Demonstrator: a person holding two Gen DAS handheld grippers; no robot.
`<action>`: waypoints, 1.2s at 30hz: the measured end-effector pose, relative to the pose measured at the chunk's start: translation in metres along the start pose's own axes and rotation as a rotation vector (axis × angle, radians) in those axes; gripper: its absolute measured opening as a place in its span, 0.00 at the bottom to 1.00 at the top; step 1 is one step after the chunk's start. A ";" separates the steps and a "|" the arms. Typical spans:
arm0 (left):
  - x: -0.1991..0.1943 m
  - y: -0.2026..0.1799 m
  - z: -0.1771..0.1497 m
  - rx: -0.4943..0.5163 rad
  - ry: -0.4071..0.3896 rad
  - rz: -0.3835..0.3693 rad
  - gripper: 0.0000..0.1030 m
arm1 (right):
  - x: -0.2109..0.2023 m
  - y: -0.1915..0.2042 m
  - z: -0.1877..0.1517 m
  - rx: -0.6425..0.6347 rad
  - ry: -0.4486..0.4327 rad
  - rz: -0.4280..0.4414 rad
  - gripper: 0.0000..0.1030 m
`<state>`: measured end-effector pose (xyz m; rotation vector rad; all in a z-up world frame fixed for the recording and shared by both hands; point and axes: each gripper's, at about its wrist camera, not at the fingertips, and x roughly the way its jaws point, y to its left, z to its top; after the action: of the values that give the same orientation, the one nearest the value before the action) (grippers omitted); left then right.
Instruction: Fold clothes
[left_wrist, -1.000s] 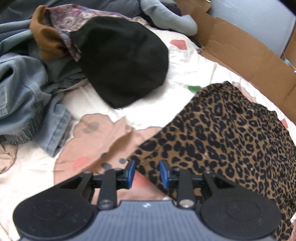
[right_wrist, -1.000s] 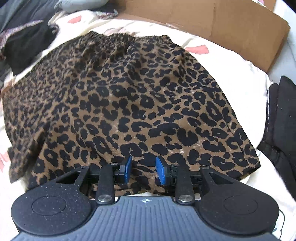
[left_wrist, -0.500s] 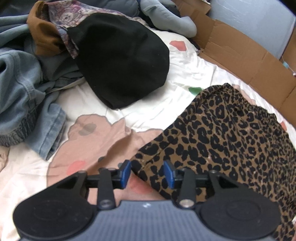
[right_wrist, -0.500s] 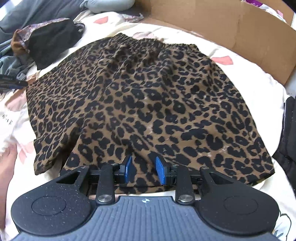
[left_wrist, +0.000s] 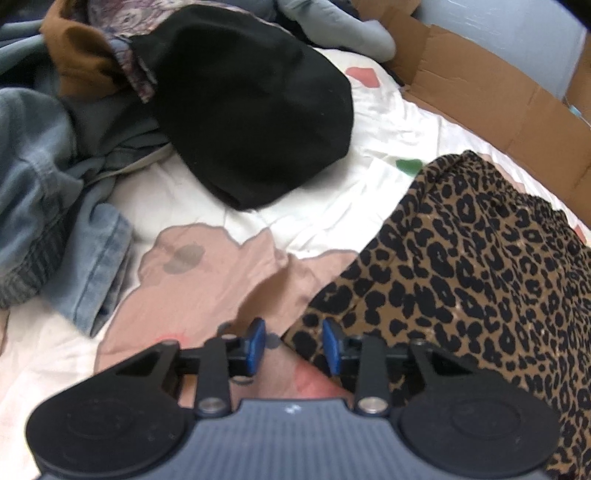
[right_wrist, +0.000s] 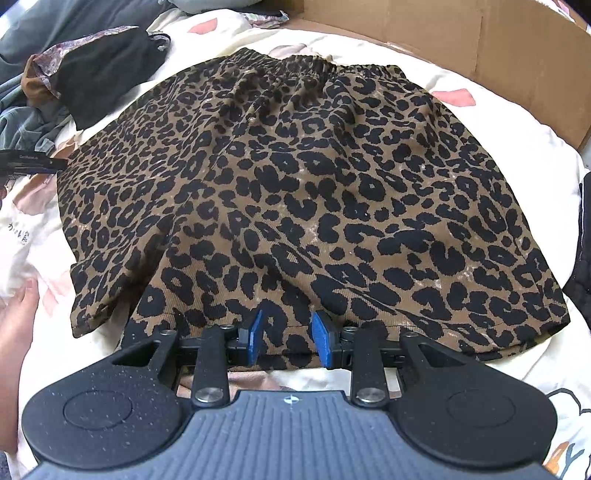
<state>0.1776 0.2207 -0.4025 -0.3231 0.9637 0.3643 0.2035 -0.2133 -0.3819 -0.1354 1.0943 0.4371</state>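
Observation:
A leopard-print skirt (right_wrist: 314, 192) lies spread flat on a white floral bedsheet (right_wrist: 517, 155), its elastic waistband at the far side. My right gripper (right_wrist: 286, 334) hovers open over the middle of the near hem, nothing between its blue pads. In the left wrist view the skirt (left_wrist: 480, 280) fills the right side. My left gripper (left_wrist: 293, 345) stands open at the skirt's left hem corner, the corner just inside its right pad. The left gripper's tip (right_wrist: 33, 162) shows at the left edge of the right wrist view.
A black garment (left_wrist: 251, 110), blue denim (left_wrist: 40, 192) and other clothes are piled at the left. Cardboard (left_wrist: 498, 110) runs along the far side of the bed. Another dark garment (right_wrist: 583, 240) lies at the right edge. A hand (right_wrist: 16, 321) rests near the lower left.
Both grippers have drawn back toward the near side, so more of the skirt shows. The left gripper slid left to the skirt's corner and its jaws spread a little wider.

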 end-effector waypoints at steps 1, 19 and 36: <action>0.001 0.000 0.000 0.005 -0.001 -0.003 0.33 | 0.000 0.000 0.000 0.002 0.000 -0.011 0.36; 0.000 0.001 -0.004 0.060 -0.039 -0.053 0.08 | 0.017 -0.017 -0.008 0.079 0.016 -0.063 0.44; 0.002 0.020 -0.003 0.072 0.007 -0.155 0.19 | 0.018 -0.018 -0.009 0.071 0.018 -0.053 0.44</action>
<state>0.1675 0.2375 -0.4079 -0.3316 0.9495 0.1869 0.2102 -0.2272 -0.4034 -0.1060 1.1201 0.3494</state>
